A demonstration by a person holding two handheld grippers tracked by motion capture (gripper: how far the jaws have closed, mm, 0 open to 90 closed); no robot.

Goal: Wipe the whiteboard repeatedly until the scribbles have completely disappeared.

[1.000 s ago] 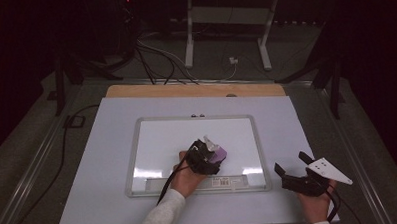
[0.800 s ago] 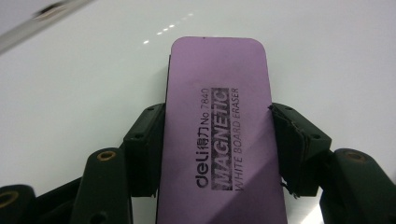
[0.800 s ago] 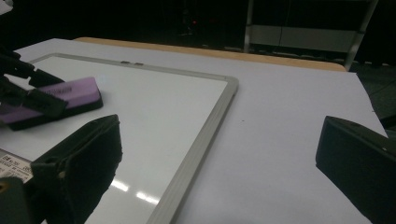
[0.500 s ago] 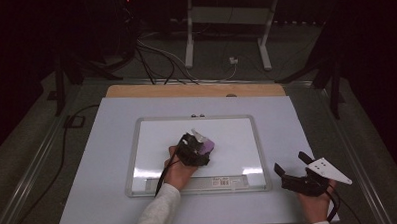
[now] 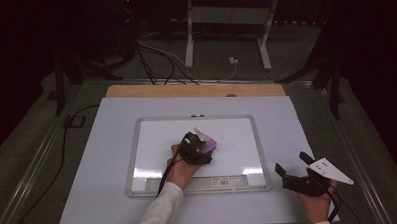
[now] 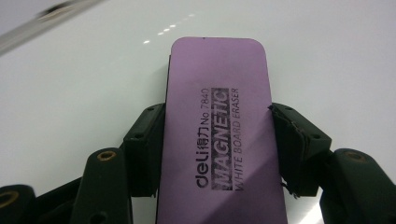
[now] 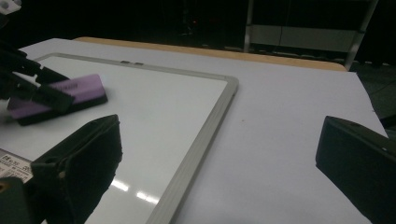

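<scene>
The purple magnetic eraser (image 6: 217, 135) lies flat on the whiteboard (image 5: 238, 155), near its middle, so its felt face can wipe the board. Your left hand-held gripper (image 5: 202, 148) clamps it across its long sides, both pads pressing. Your right hand-held gripper (image 5: 294, 168) rests jaws apart, holding nothing, on the white surface (image 5: 103, 160) beside the board's frame, clear of the wiping path.
</scene>
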